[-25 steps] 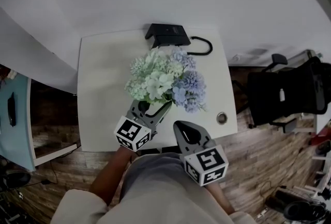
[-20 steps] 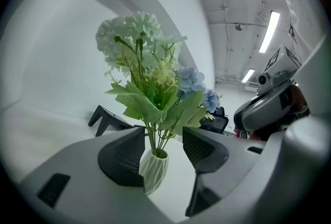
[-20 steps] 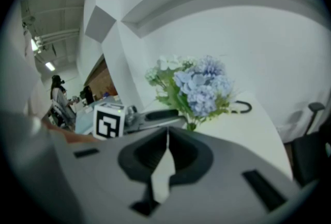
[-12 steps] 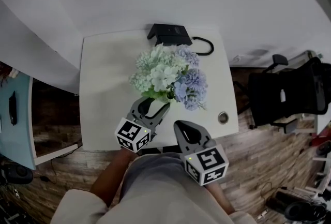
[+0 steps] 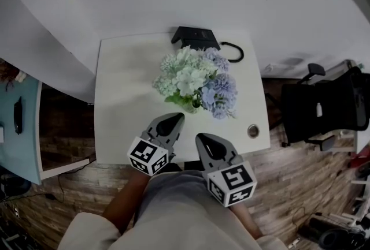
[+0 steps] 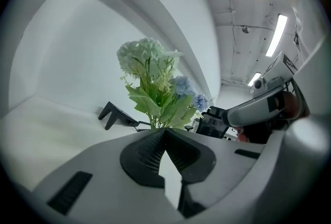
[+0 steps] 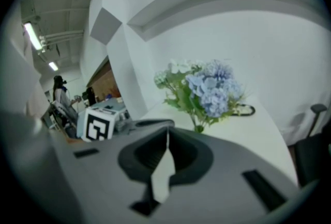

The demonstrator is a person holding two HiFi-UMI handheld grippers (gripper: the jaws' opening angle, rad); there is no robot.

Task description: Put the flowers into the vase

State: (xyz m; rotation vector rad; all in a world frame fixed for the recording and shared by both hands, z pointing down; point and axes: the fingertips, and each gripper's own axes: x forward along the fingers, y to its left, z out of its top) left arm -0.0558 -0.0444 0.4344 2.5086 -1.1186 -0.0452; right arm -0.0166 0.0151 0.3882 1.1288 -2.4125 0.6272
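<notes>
A bouquet of pale green, white and blue flowers stands upright in the middle of the white table. Its leaves hide the vase from above. In the left gripper view the flowers rise just beyond the jaws. My left gripper sits close in front of the bouquet's base; its jaws have just been closing and are shut with nothing between them. My right gripper hovers at the table's near edge, shut and empty. The right gripper view shows the flowers a short way ahead.
A black stand and a black cable loop lie at the table's far edge. A round metal grommet sits in the near right corner. A black office chair stands to the right, a teal desk to the left.
The left gripper, open around the bouquet's base before, has shut and drawn back toward me. The flowers stay standing. The right gripper has kept still.
</notes>
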